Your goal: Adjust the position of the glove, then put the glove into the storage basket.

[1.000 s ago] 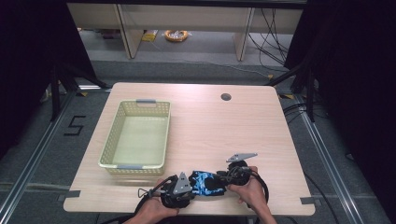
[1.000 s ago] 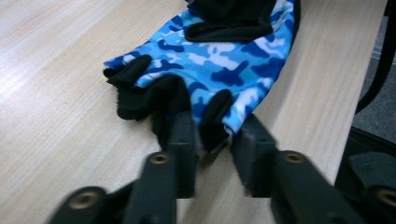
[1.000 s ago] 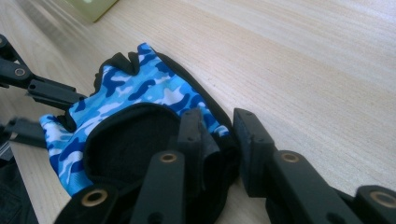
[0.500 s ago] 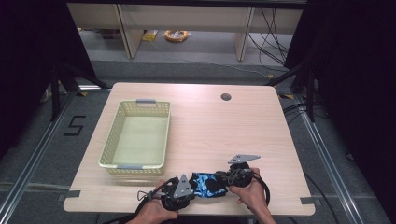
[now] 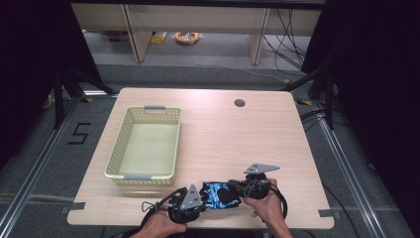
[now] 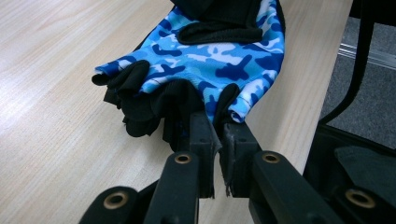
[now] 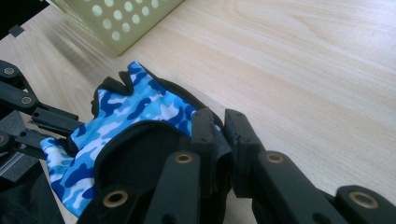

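Grippers (image 5: 218,196) pinch glove (image 5: 216,193) on wooden table (image 5: 233,134).

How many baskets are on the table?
1. The yellow basket sits on the left part of the table, beyond the blue camouflage glove that both grippers pinch.

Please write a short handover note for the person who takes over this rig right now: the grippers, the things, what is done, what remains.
Left gripper: shut on the finger end of the blue camouflage fingerless glove.
Right gripper: shut on the glove's black cuff edge.
Glove: held between both grippers at the near edge of the light wooden table.
Pale yellow perforated plastic basket: on the table's left side, nothing inside.
Done: glove gripped at both ends.
Left: probably moving it into the basket.
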